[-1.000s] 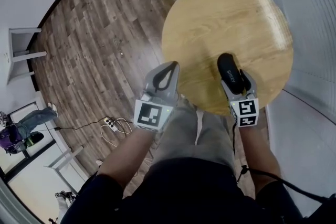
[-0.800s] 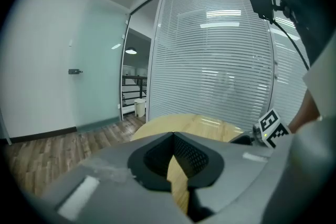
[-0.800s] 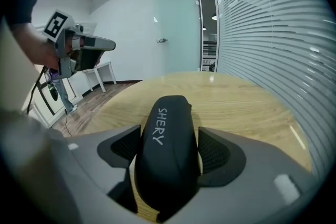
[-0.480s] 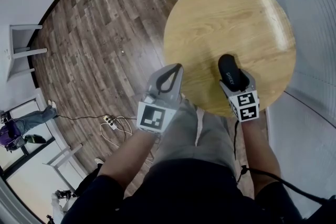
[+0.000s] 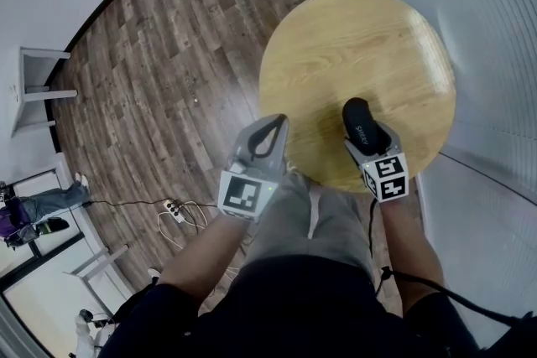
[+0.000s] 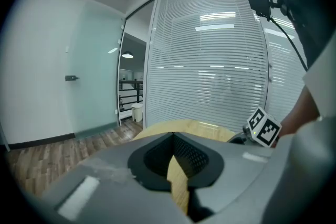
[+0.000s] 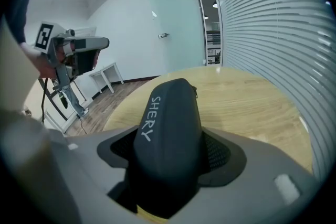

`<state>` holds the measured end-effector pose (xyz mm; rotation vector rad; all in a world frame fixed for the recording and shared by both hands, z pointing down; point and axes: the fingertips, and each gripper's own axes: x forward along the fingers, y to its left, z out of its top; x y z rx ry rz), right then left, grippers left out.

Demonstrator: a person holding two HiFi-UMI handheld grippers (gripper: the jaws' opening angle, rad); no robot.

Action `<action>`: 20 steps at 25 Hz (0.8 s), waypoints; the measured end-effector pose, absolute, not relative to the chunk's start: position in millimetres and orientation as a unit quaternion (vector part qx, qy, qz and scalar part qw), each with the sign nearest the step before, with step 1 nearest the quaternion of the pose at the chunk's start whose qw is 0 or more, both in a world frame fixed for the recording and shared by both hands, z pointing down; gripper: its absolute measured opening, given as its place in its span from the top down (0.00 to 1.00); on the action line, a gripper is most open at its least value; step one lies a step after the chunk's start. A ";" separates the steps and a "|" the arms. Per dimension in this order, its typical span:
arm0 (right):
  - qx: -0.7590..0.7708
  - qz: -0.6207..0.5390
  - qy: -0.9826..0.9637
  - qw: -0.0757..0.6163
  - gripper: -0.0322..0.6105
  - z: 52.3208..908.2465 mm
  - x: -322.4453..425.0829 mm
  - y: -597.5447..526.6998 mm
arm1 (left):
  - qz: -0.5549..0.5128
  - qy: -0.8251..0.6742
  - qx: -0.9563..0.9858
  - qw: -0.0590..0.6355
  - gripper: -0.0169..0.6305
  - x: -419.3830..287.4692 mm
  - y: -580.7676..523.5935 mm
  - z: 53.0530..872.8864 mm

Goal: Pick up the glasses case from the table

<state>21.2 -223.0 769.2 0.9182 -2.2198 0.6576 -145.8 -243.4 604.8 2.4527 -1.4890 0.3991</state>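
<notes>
Black hard-shell glasses case [image 7: 168, 123] clamped in the right gripper [image 5: 367, 134], near the round wooden table's [image 5: 361, 38] front edge. Left gripper [image 5: 272, 124] is closed on nothing, right by the rim.

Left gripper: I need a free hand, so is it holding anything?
No, the left gripper has its jaws closed on each other with nothing between them.

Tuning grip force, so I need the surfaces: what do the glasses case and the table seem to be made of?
Case: dark, matte moulded shell, smooth rounded form with white printed lettering; likely a fabric-covered foam or plastic, which one is unclear. Table: light wood or wood-look laminate, with visible grain and a soft sheen.
</notes>
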 end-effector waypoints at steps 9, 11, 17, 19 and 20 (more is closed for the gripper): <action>0.372 0.213 -0.851 0.303 0.40 684.3 36.0 -221.7 | 0.124 -0.504 0.852 0.065 0.97 -137.2 -245.9 533.9; 0.378 0.199 -0.854 0.298 0.40 662.6 39.8 -220.5 | 0.114 -0.504 0.854 0.056 0.97 -134.0 -245.7 516.9; 0.402 0.184 -0.860 0.256 0.40 596.0 52.3 -211.9 | 0.093 -0.496 0.862 0.031 0.97 -123.6 -239.2 476.4; 0.407 0.170 -0.864 0.242 0.40 562.3 57.7 -207.9 | 0.085 -0.490 0.867 0.018 0.97 -116.5 -236.7 453.6; 0.409 0.164 -0.867 0.235 0.40 546.4 61.3 -206.4 | 0.080 -0.487 0.870 0.011 0.97 -111.9 -235.8 441.6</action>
